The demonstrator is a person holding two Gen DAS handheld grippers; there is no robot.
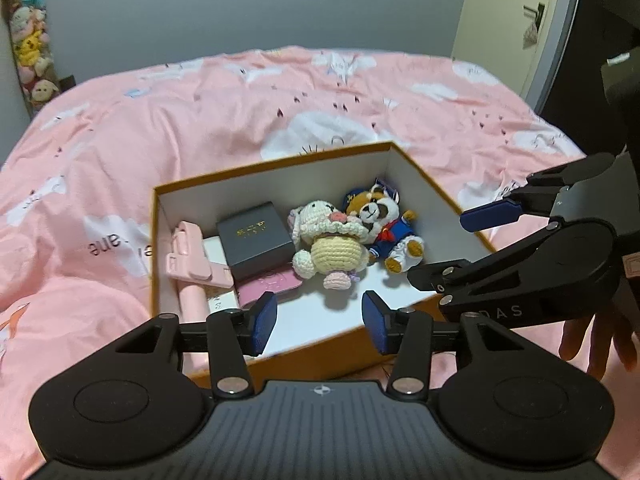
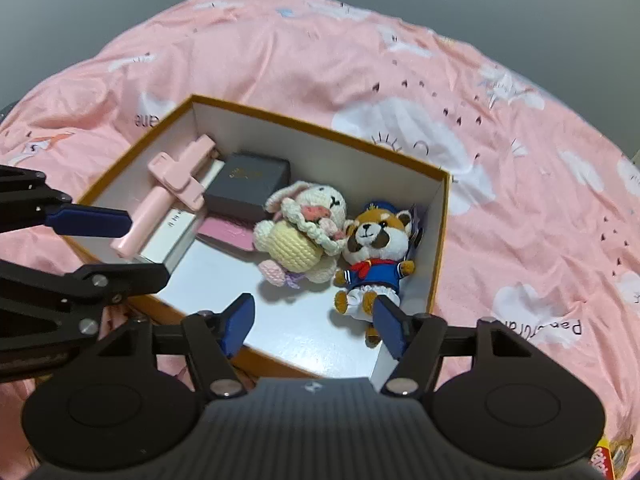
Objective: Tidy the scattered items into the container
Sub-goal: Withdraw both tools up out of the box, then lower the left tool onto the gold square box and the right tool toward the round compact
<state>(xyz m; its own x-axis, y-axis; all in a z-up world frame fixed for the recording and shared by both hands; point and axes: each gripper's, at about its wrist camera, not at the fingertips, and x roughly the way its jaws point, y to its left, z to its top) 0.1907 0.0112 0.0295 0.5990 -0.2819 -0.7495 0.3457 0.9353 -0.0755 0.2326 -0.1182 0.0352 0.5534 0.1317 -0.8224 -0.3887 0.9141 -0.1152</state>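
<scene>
Hovering: both grippers are hanging over the near rim of the box [image 1: 168,216], which is sitting on the pink bed [image 1: 240,112].
Left gripper: the left gripper [image 1: 318,322] is holding its fingers well apart, with nothing between them.
Box, left side: a pink stick [image 2: 160,200] is lying along the left wall, resting on a white carton [image 2: 176,232]; its long axis is running from the near-left corner toward the far wall, clamp end pointing away.
Box, middle: a dark gift box [image 1: 256,236] is sitting flat, partly over a pink case [image 1: 272,284].
Box, right of middle: a knitted rabbit [image 1: 332,236] is lying on its back, head toward the far wall, feet toward the grippers.
Box, right side: a bear in a sailor suit [image 1: 384,224] is lying touching the rabbit, head far, feet near, close to the right wall.
Right gripper: the right gripper [image 2: 316,320] is also gaping wide and carrying nothing; its right finger is overlapping the bear's leg in the view, and I cannot tell whether it is touching.
Progress: every loose thing I can see is lying inside the box already, and the bedding in view is showing none outside, so the tidying is looking finished or nearly so.
Left to do: judging from this, only pulling both grippers clear, unless something is lying out of view.
</scene>
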